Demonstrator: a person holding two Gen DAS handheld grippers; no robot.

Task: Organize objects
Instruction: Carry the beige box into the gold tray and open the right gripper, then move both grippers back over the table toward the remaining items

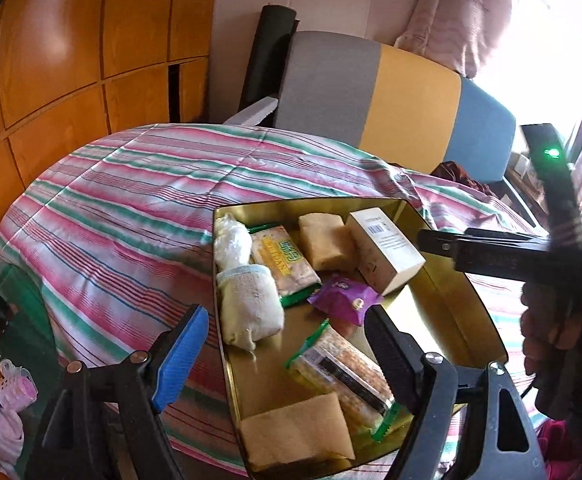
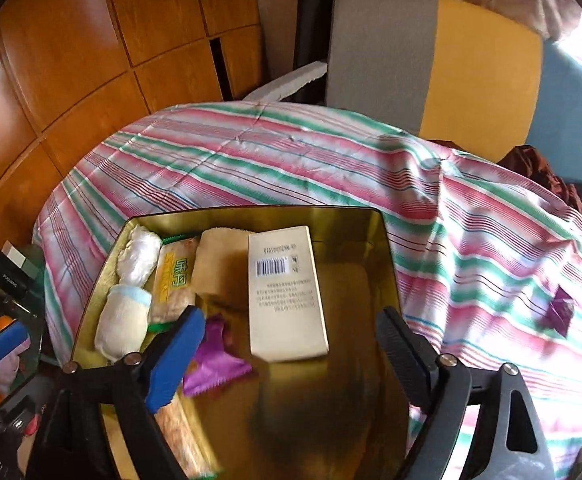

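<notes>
A gold tin box (image 1: 457, 304) (image 2: 387, 264) sits on the striped bedspread (image 1: 131, 208). In it lie a cream carton with a barcode (image 1: 385, 250) (image 2: 285, 292), rolled socks (image 1: 247, 304) (image 2: 125, 320), a white bundle (image 1: 233, 242), snack bars (image 1: 285, 262) (image 1: 347, 376), a purple packet (image 1: 345, 298) (image 2: 215, 364) and yellow sponges (image 1: 325, 240) (image 1: 295, 432). My left gripper (image 1: 287, 356) is open and empty over the box's near left part. My right gripper (image 2: 291, 356) is open and empty just above the carton's near end; it shows in the left wrist view (image 1: 511, 256).
A grey, yellow and blue chair (image 1: 375, 96) stands behind the bed. Orange wooden cabinets (image 1: 71, 60) line the left wall. A cluttered side table with hair rollers (image 1: 15, 388) is at the lower left. A purple wrapper (image 2: 559, 310) lies on the bedspread to the right.
</notes>
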